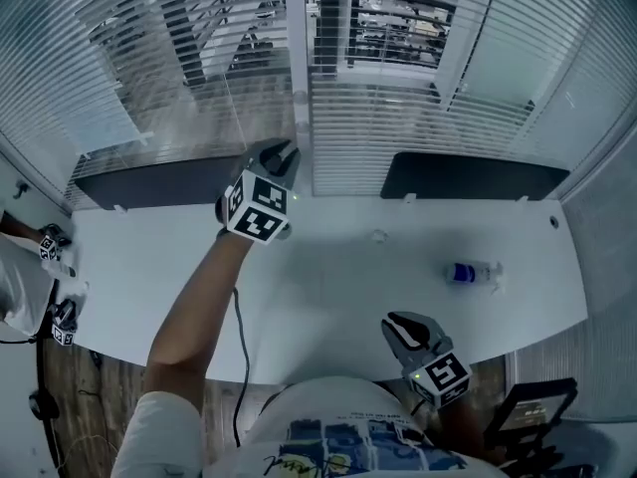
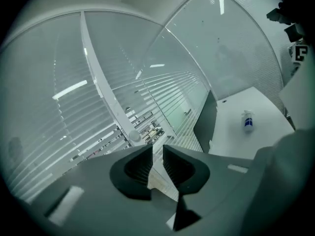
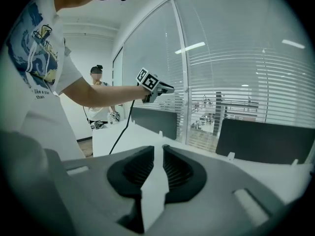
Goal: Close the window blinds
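White blinds (image 1: 398, 137) hang beyond the table's (image 1: 328, 287) far edge. The left claw (image 1: 281, 156) (slightly apart, empty) is raised close to them; the right claw (image 1: 403, 326), narrowly parted and empty, is at the near edge.

The pads (image 2: 138, 170) of my left gripper (image 2: 157, 150) look like matt black rubber with fine ribs, set in a dull grey plastic body. The blinds (image 1: 398, 137) have thin, smooth slats with a light sheen. The table (image 1: 328, 287) is white and smooth, the bottle (image 1: 473, 273) is clear glossy plastic, and the floor (image 1: 95, 391) is wood.
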The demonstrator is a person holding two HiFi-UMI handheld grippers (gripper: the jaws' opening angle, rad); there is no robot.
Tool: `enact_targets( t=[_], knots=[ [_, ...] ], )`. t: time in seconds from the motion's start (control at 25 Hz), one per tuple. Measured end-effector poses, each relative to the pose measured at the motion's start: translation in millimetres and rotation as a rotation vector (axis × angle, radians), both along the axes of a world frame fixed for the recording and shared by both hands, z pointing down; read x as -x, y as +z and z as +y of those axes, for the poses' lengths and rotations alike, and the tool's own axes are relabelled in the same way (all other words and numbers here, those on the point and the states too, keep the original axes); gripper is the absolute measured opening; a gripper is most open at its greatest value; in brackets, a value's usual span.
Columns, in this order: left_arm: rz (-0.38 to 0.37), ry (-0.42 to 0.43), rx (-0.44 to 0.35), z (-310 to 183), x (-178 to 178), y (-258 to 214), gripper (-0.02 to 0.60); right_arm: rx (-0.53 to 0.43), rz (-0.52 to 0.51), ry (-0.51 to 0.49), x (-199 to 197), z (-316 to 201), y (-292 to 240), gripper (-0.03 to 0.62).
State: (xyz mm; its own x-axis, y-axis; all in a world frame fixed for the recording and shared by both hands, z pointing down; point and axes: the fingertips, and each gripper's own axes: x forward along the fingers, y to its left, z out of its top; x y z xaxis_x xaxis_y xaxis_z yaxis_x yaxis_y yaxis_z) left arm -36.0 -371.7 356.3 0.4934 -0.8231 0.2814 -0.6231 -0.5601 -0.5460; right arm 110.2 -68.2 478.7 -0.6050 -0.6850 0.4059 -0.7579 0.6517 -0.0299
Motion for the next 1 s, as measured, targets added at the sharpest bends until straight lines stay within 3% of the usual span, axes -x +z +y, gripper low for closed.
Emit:
enact_targets(
  t=[0.52, 1.0],
  knots=[
    [-0.18, -0.086, -0.107, -68.9, 10.1, -16.1, 0.1, 0.027, -0.006, 0.022, -15.5, -3.3, 7.9, 0.046],
    [-0.371, -0.094, -0.211, -95.3, 2.9, -26.2, 0.118, 0.038, -0.013, 0.041, -23.3, -5.2, 11.7, 0.046]
  ],
)
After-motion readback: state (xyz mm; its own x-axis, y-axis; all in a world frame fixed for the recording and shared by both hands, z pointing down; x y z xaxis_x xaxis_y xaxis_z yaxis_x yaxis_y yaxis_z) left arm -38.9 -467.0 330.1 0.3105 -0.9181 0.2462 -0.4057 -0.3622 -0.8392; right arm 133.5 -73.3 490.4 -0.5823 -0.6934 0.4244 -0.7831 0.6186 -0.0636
